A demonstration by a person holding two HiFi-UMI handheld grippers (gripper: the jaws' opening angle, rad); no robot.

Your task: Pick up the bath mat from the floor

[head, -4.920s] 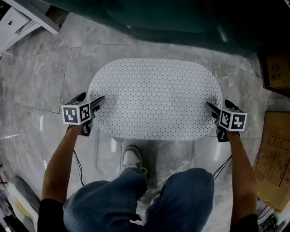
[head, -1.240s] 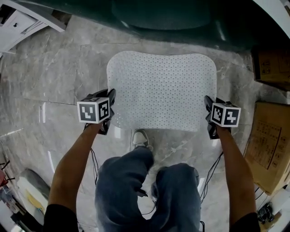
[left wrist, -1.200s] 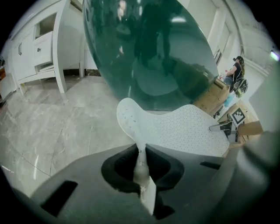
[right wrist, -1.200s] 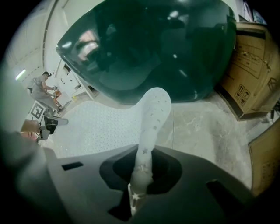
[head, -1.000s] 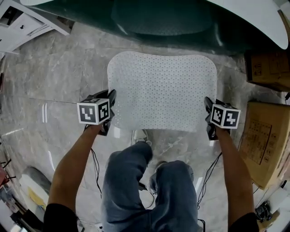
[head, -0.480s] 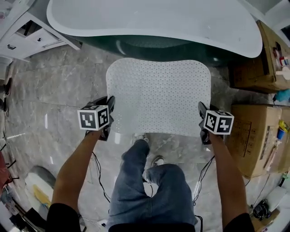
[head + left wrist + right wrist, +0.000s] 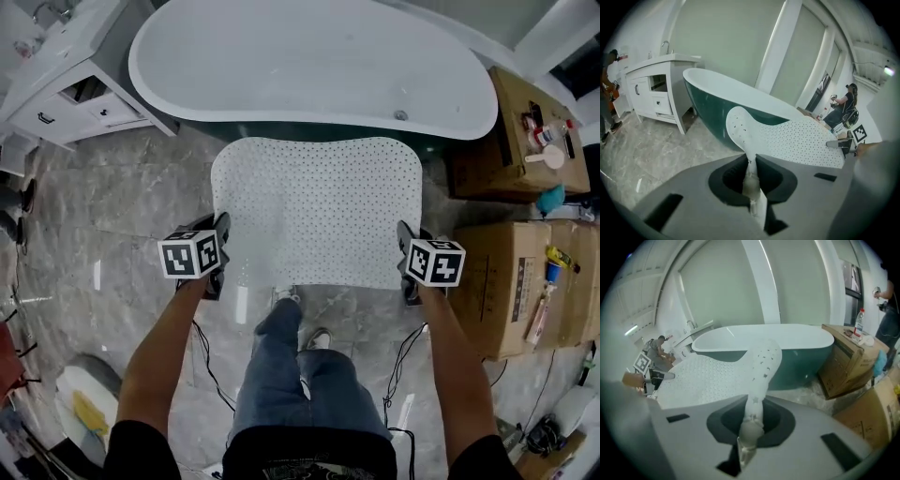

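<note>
Left gripper (image 7: pixel 223 242) pinched tight on the left edge of the bath mat (image 7: pixel 319 211); right gripper (image 7: pixel 405 246) pinched tight on the opposite edge. Mat hangs spread between them, clear of the marble floor (image 7: pixel 112 216), just before the green bathtub (image 7: pixel 309 66). Cardboard boxes (image 7: pixel 511 272) at right.

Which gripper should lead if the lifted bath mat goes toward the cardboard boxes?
Probably right: the right gripper, shut on the bath mat, is beside the cardboard boxes; the left gripper holds the opposite edge.
</note>
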